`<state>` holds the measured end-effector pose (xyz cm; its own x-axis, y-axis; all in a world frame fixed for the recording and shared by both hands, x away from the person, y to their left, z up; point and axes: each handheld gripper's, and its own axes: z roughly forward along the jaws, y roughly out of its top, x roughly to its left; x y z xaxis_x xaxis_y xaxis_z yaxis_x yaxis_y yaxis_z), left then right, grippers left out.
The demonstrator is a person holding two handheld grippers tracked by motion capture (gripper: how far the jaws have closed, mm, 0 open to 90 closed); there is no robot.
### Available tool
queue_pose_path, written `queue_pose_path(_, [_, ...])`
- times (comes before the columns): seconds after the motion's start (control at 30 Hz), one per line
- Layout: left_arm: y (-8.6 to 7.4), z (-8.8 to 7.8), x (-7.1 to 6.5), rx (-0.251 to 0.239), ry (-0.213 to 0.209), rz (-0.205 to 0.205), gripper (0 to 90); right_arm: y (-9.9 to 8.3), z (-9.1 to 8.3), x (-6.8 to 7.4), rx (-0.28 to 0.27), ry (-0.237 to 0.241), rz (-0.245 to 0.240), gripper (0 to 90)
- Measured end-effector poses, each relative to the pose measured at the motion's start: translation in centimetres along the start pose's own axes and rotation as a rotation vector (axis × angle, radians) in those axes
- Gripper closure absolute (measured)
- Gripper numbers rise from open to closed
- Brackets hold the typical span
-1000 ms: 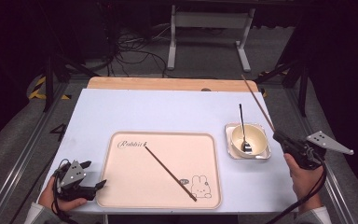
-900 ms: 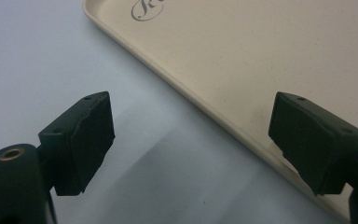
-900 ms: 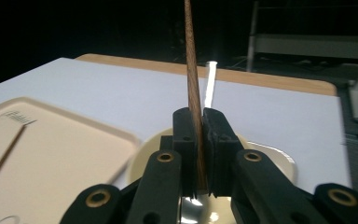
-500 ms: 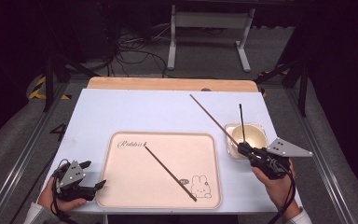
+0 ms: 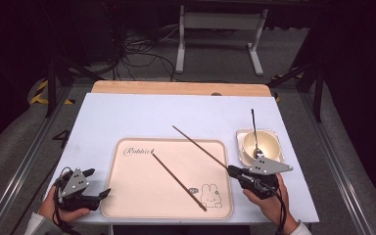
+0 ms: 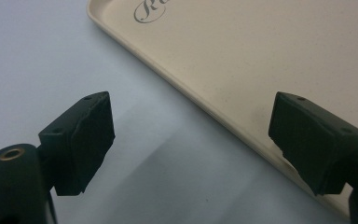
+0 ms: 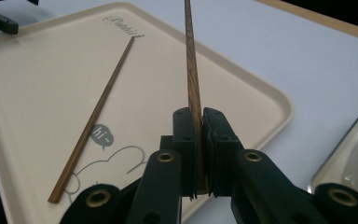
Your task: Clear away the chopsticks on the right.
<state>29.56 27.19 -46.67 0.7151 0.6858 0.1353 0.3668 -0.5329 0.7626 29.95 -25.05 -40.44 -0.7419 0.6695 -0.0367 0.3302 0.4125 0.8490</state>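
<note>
Two brown chopsticks are in play on a pale blue-white table top. One chopstick lies flat on the cream tray, running from beside the "Rabbit" lettering near the tray's upper left down to the rabbit drawing at its lower right; in the right gripper view the same stick lies diagonally in the left half of the frame, on the tray.

In the high view the second chopstick is clamped at its lower right end by the right gripper, which sits in the lower right of the frame just off the tray's right edge, held in a hand. From there the stick slants up and left over the tray's upper right corner, its far tip above the table. In the right gripper view the jaws are pressed together on this stick, which rises straight up the middle of the frame from between them.

Just above the right gripper in the high view, a cream bowl stands in a small square tray with a dark-handled utensil resting in it.

At the lower left of that view the left gripper rests just beside the tray's lower left corner. In the left gripper view its jaws stand wide apart with nothing between them, one over the table, the other over the tray's rim.
</note>
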Motion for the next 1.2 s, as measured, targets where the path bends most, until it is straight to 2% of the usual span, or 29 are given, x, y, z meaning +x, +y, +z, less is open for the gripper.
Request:
queue_pose_path(0.27, [0.0, 0.0, -0.1, 0.001, -0.001, 0.004, 14.8, -1.0, 2.2, 1.4, 0.093, 0.052, -0.015, 84.7])
queue_pose_path(0.53, [0.0, 0.0, -0.1, 0.001, -0.004, 0.008, 14.7, -1.4, 3.5, 2.3, 0.141, 0.087, -0.021, 84.6])
queue_pose_path(0.7, [0.1, 0.0, -0.1, 0.001, -0.007, 0.007, 14.7, -1.5, 4.1, 2.8, 0.16, 0.107, -0.032, 84.5])
queue_pose_path(0.97, [0.0, 0.0, -0.1, 0.002, -0.01, 0.011, 14.7, -1.5, 4.5, 3.2, 0.162, 0.122, -0.038, 84.2])
queue_pose_path(1.2, [0.0, 0.1, -0.1, -0.003, -0.015, 0.005, 14.9, -1.4, 5.2, 4.1, 0.184, 0.121, -0.075, 83.7])
